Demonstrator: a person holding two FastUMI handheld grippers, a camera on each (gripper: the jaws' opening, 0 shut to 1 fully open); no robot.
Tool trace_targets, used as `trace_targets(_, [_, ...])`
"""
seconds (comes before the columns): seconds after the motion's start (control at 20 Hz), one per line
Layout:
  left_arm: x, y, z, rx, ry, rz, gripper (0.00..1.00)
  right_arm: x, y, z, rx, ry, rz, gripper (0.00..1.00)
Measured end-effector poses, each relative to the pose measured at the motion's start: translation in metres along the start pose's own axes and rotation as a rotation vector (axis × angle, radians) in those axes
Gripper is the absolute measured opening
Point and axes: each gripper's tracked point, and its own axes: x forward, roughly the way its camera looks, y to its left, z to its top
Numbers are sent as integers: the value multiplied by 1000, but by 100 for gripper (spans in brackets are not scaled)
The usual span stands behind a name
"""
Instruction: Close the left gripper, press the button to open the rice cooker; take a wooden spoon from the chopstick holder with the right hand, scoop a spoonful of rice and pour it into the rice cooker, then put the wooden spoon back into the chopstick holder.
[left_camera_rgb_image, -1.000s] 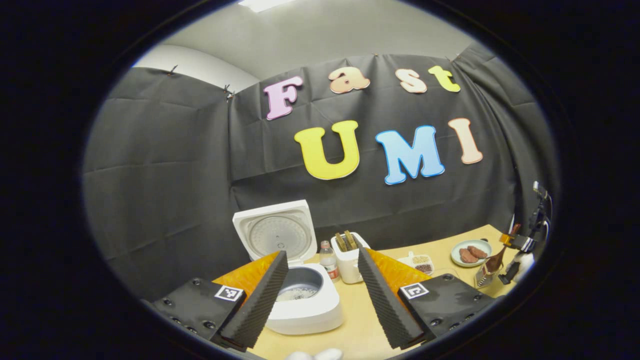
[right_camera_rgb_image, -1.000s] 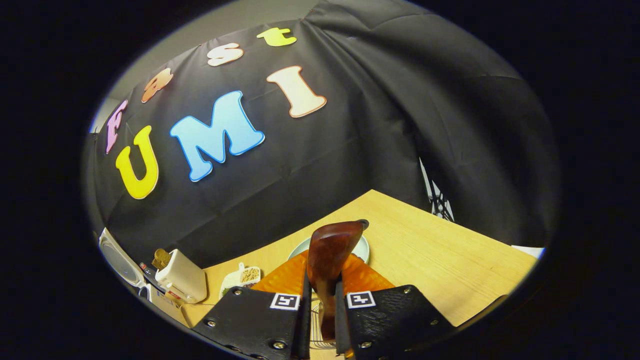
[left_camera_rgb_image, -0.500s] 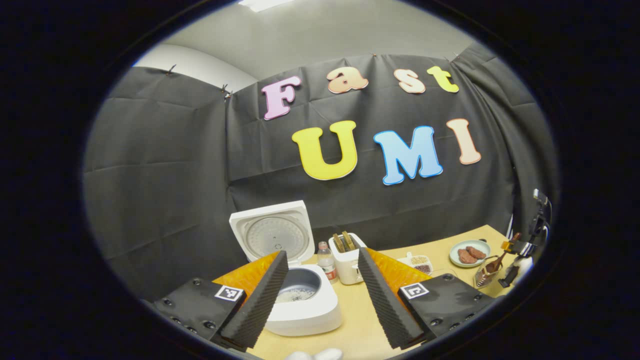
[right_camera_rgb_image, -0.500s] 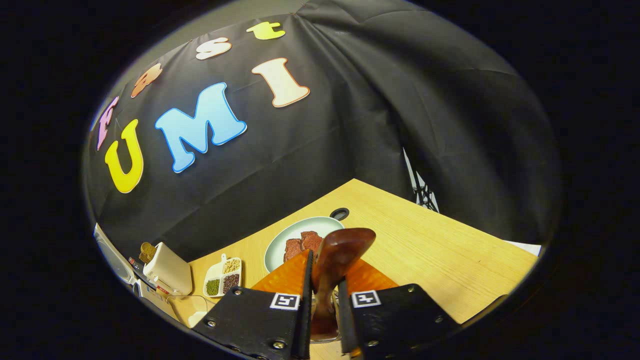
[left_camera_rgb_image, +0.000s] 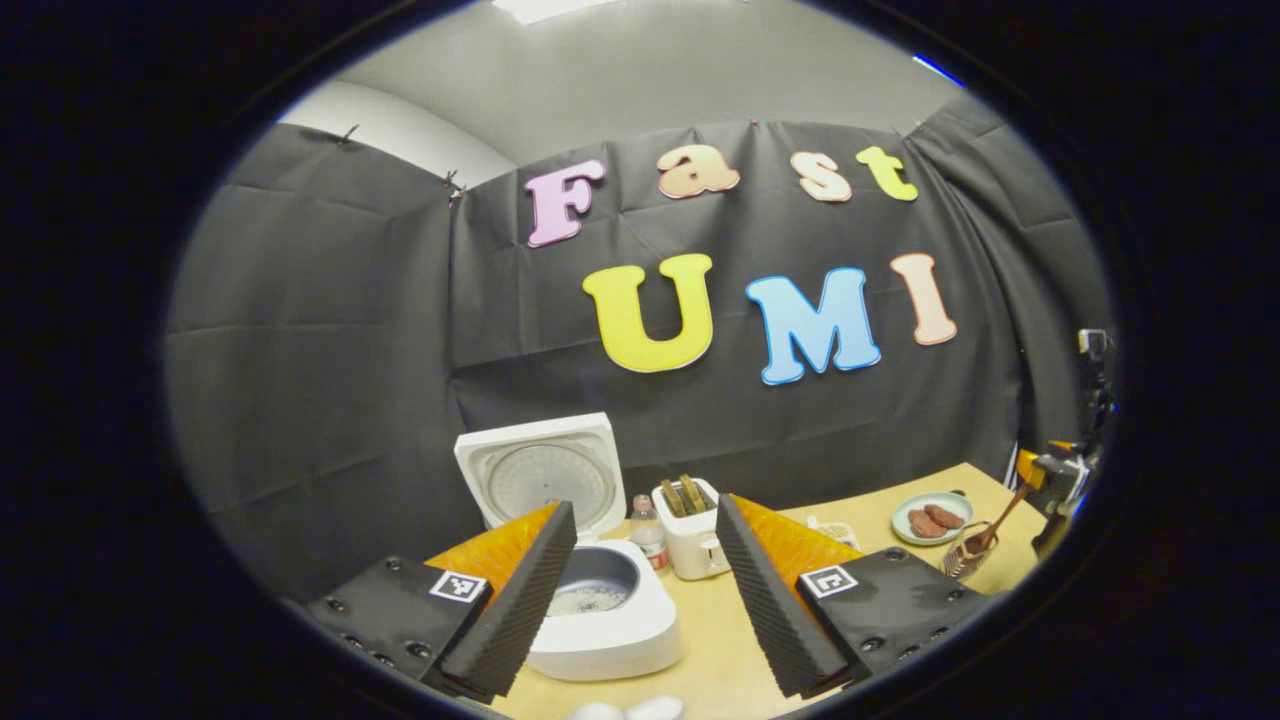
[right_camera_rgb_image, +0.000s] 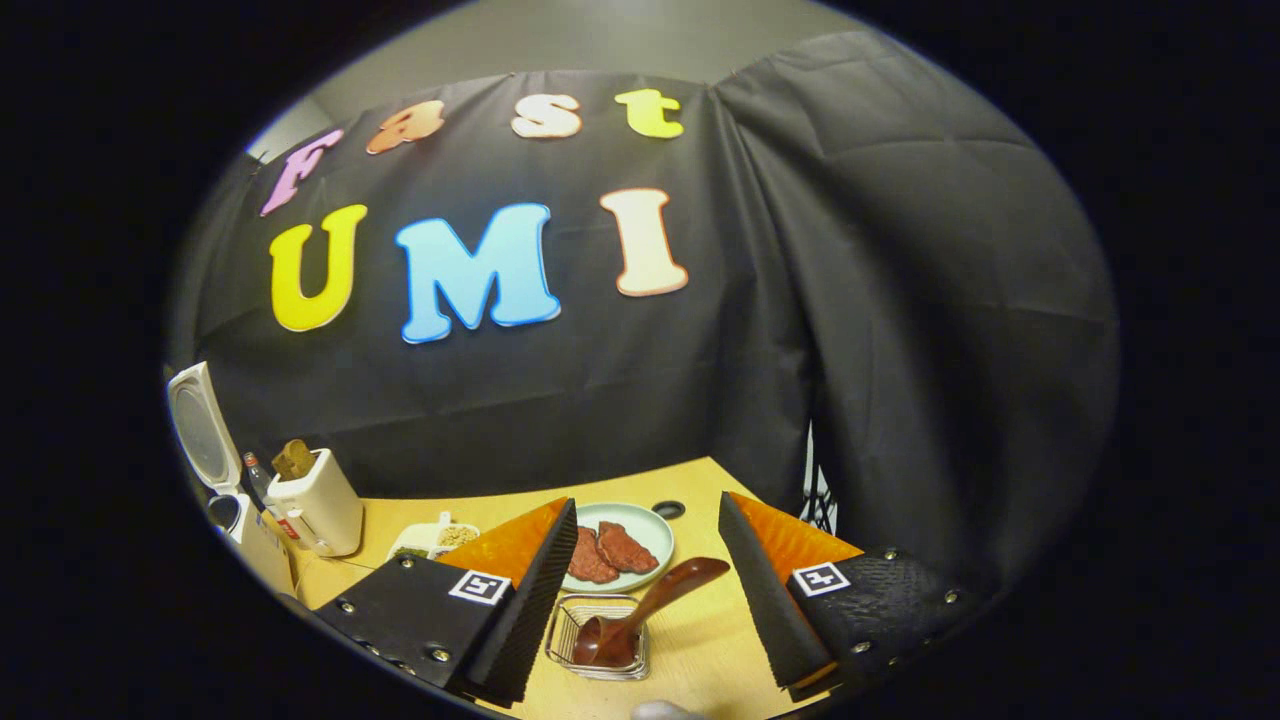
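Left claw (left_camera_rgb_image: 640, 590) fingers spread wide, right claw (right_camera_rgb_image: 645, 590) fingers spread wide, both holding nothing

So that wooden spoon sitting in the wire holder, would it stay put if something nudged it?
Probably not firmly. The wooden spoon leans at a slant in the holder, handle sticking out past the rim, so a knock could swing it. It looks rigid and glossy, so likely a bit slippery between fingers. The holder looks like light open wire and might slide or tip along with it.

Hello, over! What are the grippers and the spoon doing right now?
Both grippers open: left gripper, right gripper. Wooden spoon in chopstick holder. Rice cooker lid up. Nothing in the way.
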Motion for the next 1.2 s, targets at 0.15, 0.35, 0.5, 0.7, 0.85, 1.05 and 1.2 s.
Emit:
trace_targets(0.15, [6, 14, 8, -12, -22, 2, 100, -40, 27, 42, -68, -59, 52, 87])
trace_targets(0.35, [19, 40, 21, -17, -46, 10, 100, -100, 68, 90, -103, -120, 118, 87])
trace_targets(0.5, [35, 58, 33, -20, -60, 18, 100, -136, 97, 108, -113, -132, 153, 87])
trace_targets(0.7, [62, 83, 58, -35, -91, 40, 99, -162, 125, 115, -119, -130, 191, 87])
trace_targets(0.85, [94, 103, 79, -31, -92, 65, 99, -166, 139, 117, -112, -119, 204, 87])
trace_targets(1.05, [149, 133, 114, -37, -113, 119, 97, -162, 146, 116, -110, -98, 202, 87])
trace_targets(1.2, [201, 151, 121, -55, -91, 147, 95, -155, 152, 110, -104, -69, 203, 87])
